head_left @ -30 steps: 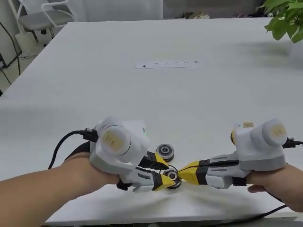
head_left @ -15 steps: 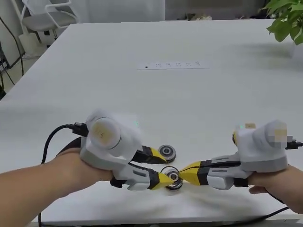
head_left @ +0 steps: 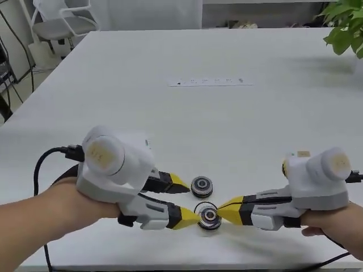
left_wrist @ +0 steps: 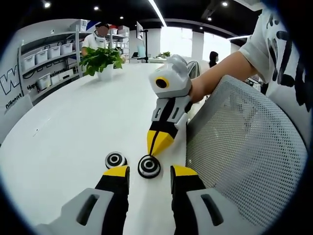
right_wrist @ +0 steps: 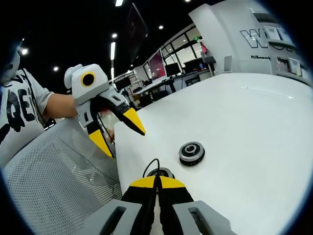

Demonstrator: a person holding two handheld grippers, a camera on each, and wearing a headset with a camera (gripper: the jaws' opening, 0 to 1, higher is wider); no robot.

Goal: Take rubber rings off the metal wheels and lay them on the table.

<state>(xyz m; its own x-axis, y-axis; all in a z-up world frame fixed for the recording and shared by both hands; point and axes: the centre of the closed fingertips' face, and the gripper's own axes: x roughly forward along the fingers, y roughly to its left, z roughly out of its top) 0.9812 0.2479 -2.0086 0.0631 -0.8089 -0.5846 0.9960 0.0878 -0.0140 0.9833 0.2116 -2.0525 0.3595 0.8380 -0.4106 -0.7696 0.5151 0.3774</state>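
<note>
Two metal wheels lie near the table's front edge. On the nearer wheel [head_left: 209,217] the thin black rubber ring [head_left: 203,205] arches up off the rim. My right gripper [head_left: 222,207] is shut on this ring, its yellow tips against the wheel's right side. In the right gripper view the ring [right_wrist: 151,166] loops up just past the closed right gripper [right_wrist: 157,180]. My left gripper [head_left: 188,199] stands open, one jaw on each side of the gap left of the wheel, holding nothing. The second wheel [head_left: 202,185] lies just behind, ring on. In the left gripper view the left gripper [left_wrist: 150,170] frames the nearer wheel [left_wrist: 149,166].
A flat strip of sockets [head_left: 210,82] is set into the white table [head_left: 170,124] farther back. A plant [head_left: 346,25] stands at the far right and a chair [head_left: 59,22] beyond the far left corner. A black cable [head_left: 48,161] trails from the left gripper.
My left gripper's jaws have spread wider and drawn back a little to the left of the nearer wheel. The right gripper has stayed at the wheel, and the ring now arches up.
</note>
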